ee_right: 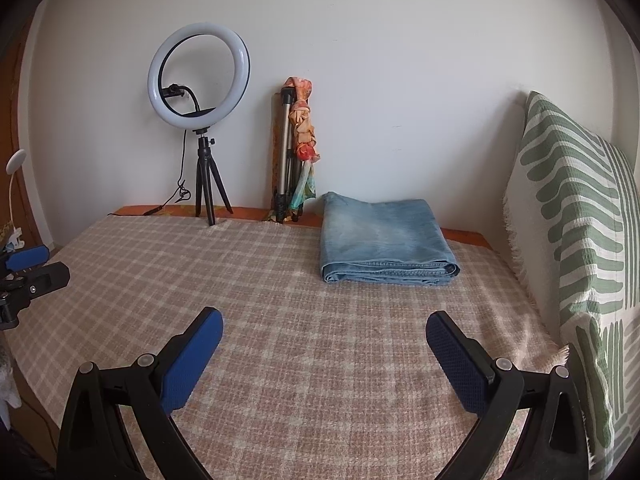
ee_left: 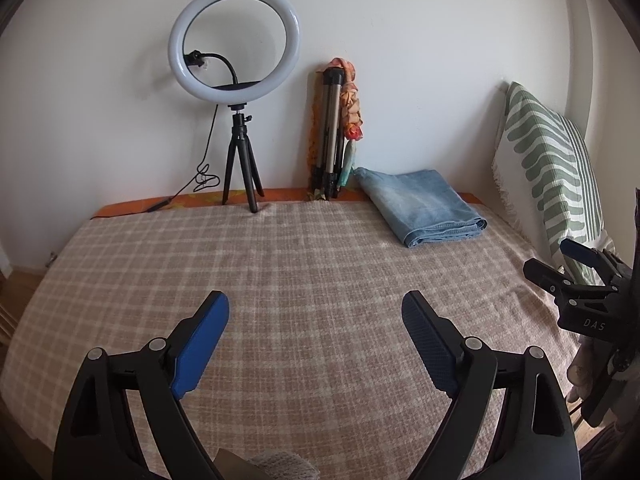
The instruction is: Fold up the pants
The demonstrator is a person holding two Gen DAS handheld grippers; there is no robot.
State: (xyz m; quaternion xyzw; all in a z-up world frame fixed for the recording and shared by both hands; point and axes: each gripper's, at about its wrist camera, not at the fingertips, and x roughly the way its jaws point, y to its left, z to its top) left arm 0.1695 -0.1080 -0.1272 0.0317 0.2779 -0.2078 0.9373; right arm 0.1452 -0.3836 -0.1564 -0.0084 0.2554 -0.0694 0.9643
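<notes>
On the bed (ee_left: 280, 280), far right part near the wall, the pants (ee_left: 420, 208) lie folded into a neat blue denim rectangle, flat on the plaid blanket (ee_right: 280, 300), folded edge facing the cameras. Pants sit just beside the green-and-white patterned cushion (ee_right: 572, 220) propped at the right side, not touching it as far as the views show. Neither tool touches the pants; both are well apart from them, over bare blanket nearer the cameras.

Left tool (ee_left: 316, 308): jaws spread wide, blue pads facing each other, nothing between them, only blanket below. Right tool (ee_right: 324, 324): same, jaws wide apart, empty, pointing toward the pants and the wall. Each tool also shows at the edge of the other's view: right one at the right edge of the left wrist view, left one at the left edge of the right wrist view.

Against the white wall: ring light (ee_left: 234, 40) on a small black tripod, standing at the back edge of the bed, cable trailing down on its left. Right of it a folded tripod (ee_left: 330, 132) leans upright on the wall, an orange patterned scarf (ee_left: 352, 108) draped on it, just left of the pants. Small white clip lamp (ee_right: 14, 184) at far left of the right wrist view.
</notes>
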